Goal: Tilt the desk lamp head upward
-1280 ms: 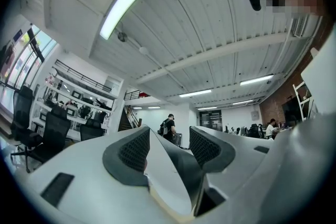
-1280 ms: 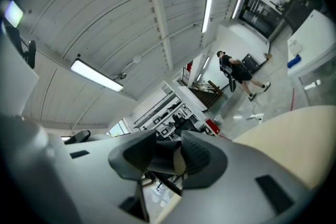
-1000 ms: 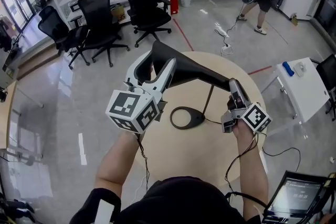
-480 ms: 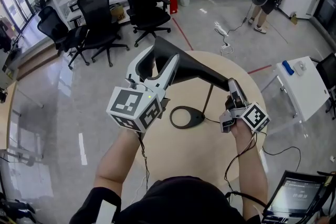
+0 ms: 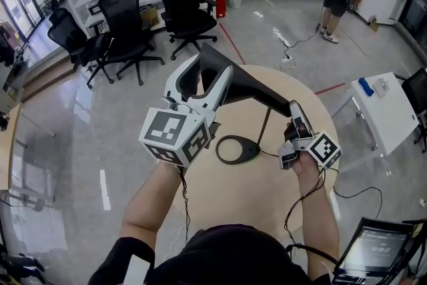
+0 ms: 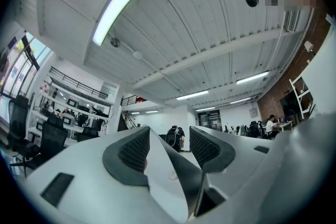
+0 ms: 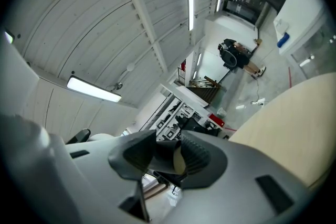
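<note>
Lamp head [image 5: 250,87], long and black, hangs above the round table [image 5: 220,203] and spans the gap between both grippers. At its left end, the left gripper [image 5: 208,70] has its jaws clamped across the head's width, a pad on each side. Below the middle, the lamp's ring base [image 5: 233,150] rests on the tabletop, with a thin stem [image 5: 267,123] rising from it. At the right end, where stem meets head, the right gripper [image 5: 295,113] pinches the dark end narrowly.
</note>
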A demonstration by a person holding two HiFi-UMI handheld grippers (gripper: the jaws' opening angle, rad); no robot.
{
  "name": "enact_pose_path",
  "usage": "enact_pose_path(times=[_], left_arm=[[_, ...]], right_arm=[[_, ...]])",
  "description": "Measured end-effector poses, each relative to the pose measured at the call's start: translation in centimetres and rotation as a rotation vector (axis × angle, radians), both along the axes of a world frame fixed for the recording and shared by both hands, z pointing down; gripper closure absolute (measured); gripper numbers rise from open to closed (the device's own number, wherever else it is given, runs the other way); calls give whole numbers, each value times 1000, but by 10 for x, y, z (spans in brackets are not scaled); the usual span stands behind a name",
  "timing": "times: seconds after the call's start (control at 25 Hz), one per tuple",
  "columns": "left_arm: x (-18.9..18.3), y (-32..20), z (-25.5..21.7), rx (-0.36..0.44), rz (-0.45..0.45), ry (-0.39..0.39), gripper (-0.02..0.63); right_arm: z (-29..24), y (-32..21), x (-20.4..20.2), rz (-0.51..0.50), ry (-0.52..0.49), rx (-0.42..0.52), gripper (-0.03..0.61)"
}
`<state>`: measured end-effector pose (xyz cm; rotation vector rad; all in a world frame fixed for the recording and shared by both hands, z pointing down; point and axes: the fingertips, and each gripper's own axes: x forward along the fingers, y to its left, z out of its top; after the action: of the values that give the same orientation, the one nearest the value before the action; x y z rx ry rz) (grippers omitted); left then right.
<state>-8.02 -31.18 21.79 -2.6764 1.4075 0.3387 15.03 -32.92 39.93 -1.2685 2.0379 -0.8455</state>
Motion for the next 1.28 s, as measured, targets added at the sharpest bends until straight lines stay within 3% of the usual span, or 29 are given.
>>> enact_pose_path(times=[0.52,0.92,1.08,1.28], left_arm=[[2,0,-6,1,5,-2,368],[-4,5,8,10,38,-9,368],[-28,13,18,-3,21,63,368],[-52,29,53,-77,37,142,368]], right_arm=[[-2,-1,0,-13,-5,-5,431],[-3,-3,-4,13,234,-19,431],[-4,2,-3,13,337,-1,431],[-5,13,4,21,403,17,431]])
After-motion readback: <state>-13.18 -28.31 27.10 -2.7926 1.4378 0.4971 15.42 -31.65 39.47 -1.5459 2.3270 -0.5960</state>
